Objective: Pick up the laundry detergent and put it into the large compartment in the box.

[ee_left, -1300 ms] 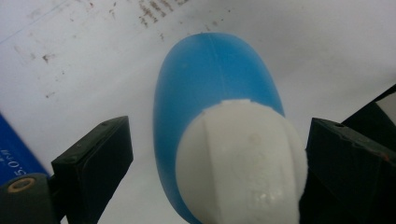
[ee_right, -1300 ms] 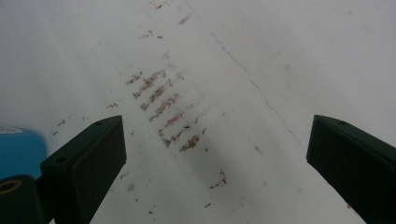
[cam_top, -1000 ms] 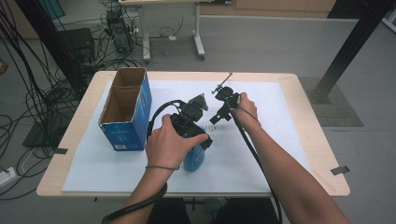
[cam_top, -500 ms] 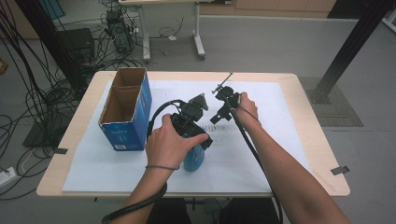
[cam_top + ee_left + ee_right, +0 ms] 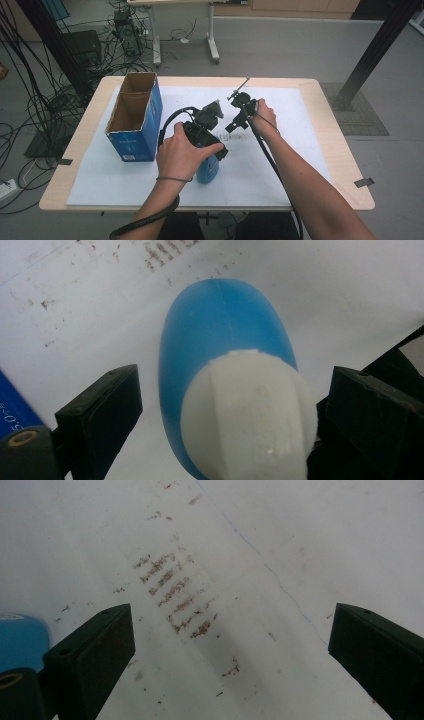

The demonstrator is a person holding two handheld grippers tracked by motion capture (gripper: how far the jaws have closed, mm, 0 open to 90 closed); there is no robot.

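From the high view, my left gripper (image 5: 212, 111) is poised above the small blue plastic bottle with a white cap (image 5: 207, 170), which stands on the white paper sheet (image 5: 300, 165) covering the pale wooden table (image 5: 345, 150), near my edge of it. My right gripper (image 5: 239, 116) hangs just beyond, over bare paper, and the open blue cardboard box (image 5: 135, 117) stands off to the left of the bottle, apart from it.

In the left gripper view, the bottle (image 5: 235, 365) sits between my two black jaws with the white cap (image 5: 250, 415) nearest the camera. The jaws stand wide; the left one is clearly off the bottle, with paper showing in the gap. The right one sits very near the cap's edge, and I cannot tell whether it touches. I read this as straddling, not gripping.

In the right gripper view, my jaws are spread wide with nothing between them, just paper marked with rusty brown smudges (image 5: 175, 597). A corner of the bottle (image 5: 22, 640) peeks in at the left.

I judge I am lining up to grasp the bottle. Next I should centre the jaws on the cap or neck and close evenly, so it does not tip.
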